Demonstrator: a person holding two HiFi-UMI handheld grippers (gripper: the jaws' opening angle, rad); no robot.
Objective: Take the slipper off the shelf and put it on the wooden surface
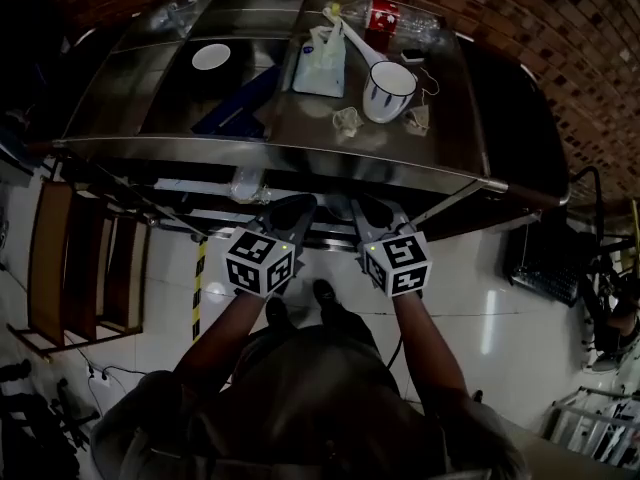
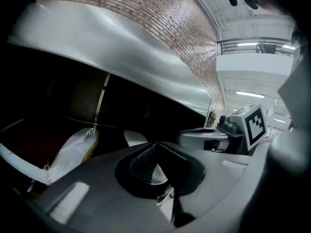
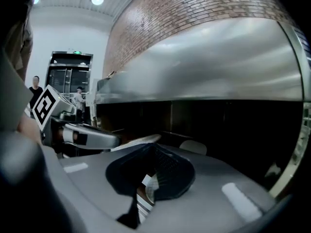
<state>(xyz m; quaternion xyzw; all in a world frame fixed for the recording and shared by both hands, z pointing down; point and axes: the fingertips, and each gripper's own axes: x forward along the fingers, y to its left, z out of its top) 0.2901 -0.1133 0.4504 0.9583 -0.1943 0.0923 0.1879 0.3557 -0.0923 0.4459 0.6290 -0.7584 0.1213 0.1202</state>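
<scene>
Slipper (image 3: 193, 147) shows only as a pale rounded shape on the dark shelf (image 3: 170, 135) under the steel table (image 1: 300, 133); I can't make out more. Left gripper (image 1: 293, 210) and right gripper (image 1: 373, 213) sit side by side at the table's front edge, aimed under it. Both have jaws together and hold nothing.

Table (image 1: 300, 133): bare metal, smooth, dull sheen.
Wall (image 1: 560, 48): rough red brick.
Floor (image 1: 480, 308): glossy pale tiles.
Bag (image 1: 320, 63): thin, crinkled plastic.
Cup (image 1: 388, 90): glossy white.
Left gripper (image 2: 156, 143): matt grey plastic with ribbed black pads.
</scene>
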